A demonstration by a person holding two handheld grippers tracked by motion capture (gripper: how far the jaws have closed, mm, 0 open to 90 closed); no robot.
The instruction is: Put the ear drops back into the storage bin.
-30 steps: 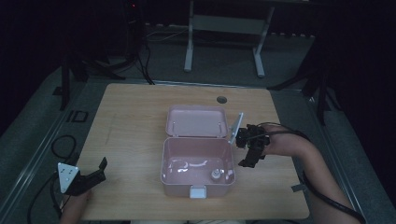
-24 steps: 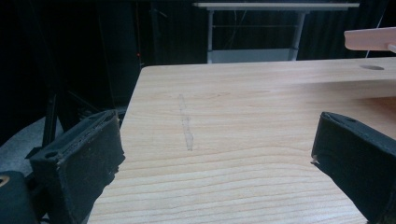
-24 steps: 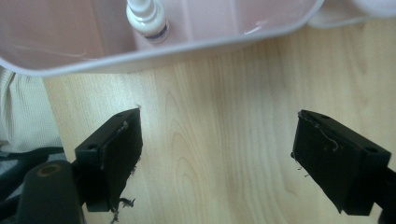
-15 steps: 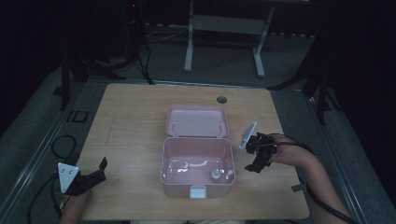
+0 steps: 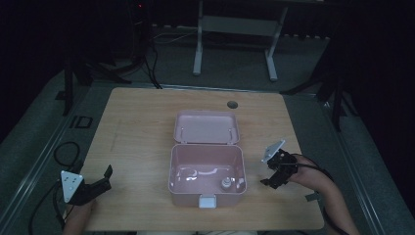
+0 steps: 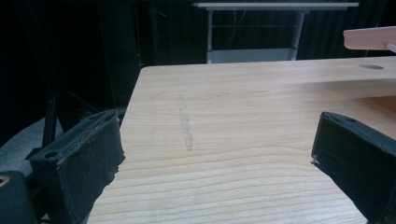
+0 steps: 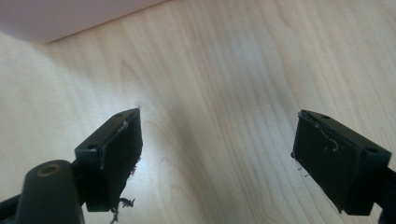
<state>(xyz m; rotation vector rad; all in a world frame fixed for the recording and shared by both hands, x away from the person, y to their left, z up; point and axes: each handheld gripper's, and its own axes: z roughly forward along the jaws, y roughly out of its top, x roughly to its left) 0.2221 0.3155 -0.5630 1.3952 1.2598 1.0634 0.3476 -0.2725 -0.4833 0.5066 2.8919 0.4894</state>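
High view: open pink box [image 5: 206, 169], a small object inside; right claw [image 7: 217, 158] over bare wood.

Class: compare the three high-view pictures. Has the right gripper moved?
Yes. The right gripper has drawn away from the pink box, rightward and toward the table's near edge.

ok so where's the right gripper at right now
In the high view the right gripper is over the table's right side, just right of the open pink box and clear of it. Its jaws are apart with nothing between them.
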